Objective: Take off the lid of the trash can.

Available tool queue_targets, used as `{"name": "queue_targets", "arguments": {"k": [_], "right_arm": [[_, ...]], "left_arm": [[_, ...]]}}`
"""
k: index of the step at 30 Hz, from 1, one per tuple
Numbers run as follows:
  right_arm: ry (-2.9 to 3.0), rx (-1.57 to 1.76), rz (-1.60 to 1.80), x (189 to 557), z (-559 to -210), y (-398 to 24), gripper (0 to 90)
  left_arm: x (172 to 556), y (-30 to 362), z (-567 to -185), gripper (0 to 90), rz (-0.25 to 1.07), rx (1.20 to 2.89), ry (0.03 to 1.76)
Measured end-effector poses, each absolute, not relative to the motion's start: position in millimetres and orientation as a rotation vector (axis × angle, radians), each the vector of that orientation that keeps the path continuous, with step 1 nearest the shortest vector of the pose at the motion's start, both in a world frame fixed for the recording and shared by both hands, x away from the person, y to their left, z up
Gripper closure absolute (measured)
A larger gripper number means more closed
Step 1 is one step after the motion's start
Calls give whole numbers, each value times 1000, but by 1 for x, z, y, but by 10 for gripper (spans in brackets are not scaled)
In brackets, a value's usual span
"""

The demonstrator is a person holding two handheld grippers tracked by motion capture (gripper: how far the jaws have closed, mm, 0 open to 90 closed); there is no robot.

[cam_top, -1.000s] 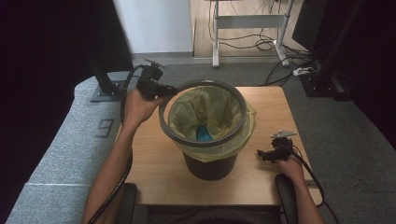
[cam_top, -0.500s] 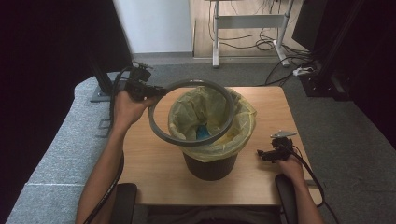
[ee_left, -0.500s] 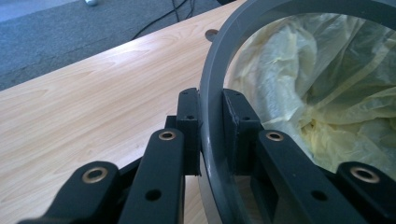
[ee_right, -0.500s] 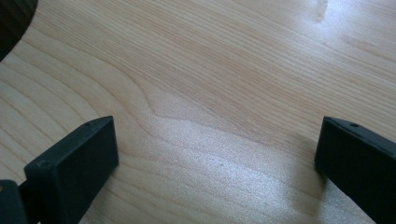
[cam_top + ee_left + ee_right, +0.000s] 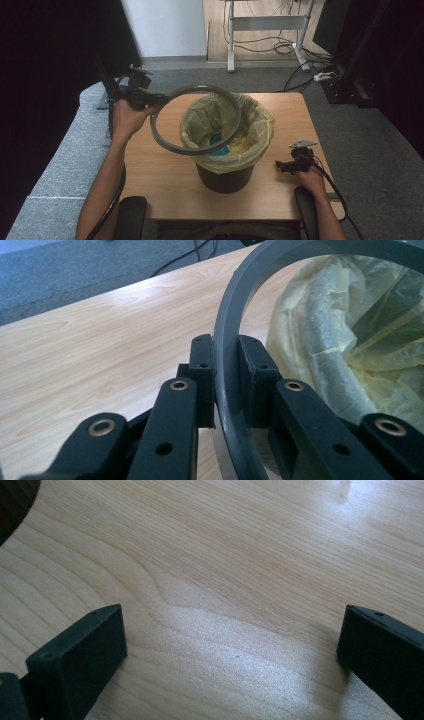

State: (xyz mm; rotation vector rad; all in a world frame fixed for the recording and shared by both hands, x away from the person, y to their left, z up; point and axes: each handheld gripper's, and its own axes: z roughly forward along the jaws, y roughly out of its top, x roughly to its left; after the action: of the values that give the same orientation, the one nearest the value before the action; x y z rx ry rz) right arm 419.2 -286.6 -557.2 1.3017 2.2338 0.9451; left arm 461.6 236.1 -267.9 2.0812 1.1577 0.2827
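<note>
At the left, the left gripper [image 5: 150, 98] clamps the grey ring [image 5: 196, 120], lifted off and tilted over the yellow-lined bin [image 5: 226, 172]; it likely needs setting down on the table [image 5: 165, 170], while the right gripper [image 5: 281, 165] rests wide and empty.

A pale wooden tabletop [image 5: 165, 170] stands on grey carpet [image 5: 380, 145], its grain bright under even overhead light. Beyond its far edge a white wall panel [image 5: 165, 25] rises, and beside that a strip of wood floor carries a metal desk frame [image 5: 265, 22] with loose cables [image 5: 280, 47] trailing under it. A power strip [image 5: 322, 76] lies on the carpet to the right. Black curtains [image 5: 45, 60] close off the left side, and dark equipment [image 5: 360, 40] fills the far right corner.
</note>
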Motion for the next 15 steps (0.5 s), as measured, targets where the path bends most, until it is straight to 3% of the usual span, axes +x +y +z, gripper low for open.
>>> {"name": "queue_targets", "arguments": {"k": [15], "right_arm": [[2234,1302,945,419,-557,-287,0]], "left_arm": [[459,266,-272,783,295,2040,1229]]}}
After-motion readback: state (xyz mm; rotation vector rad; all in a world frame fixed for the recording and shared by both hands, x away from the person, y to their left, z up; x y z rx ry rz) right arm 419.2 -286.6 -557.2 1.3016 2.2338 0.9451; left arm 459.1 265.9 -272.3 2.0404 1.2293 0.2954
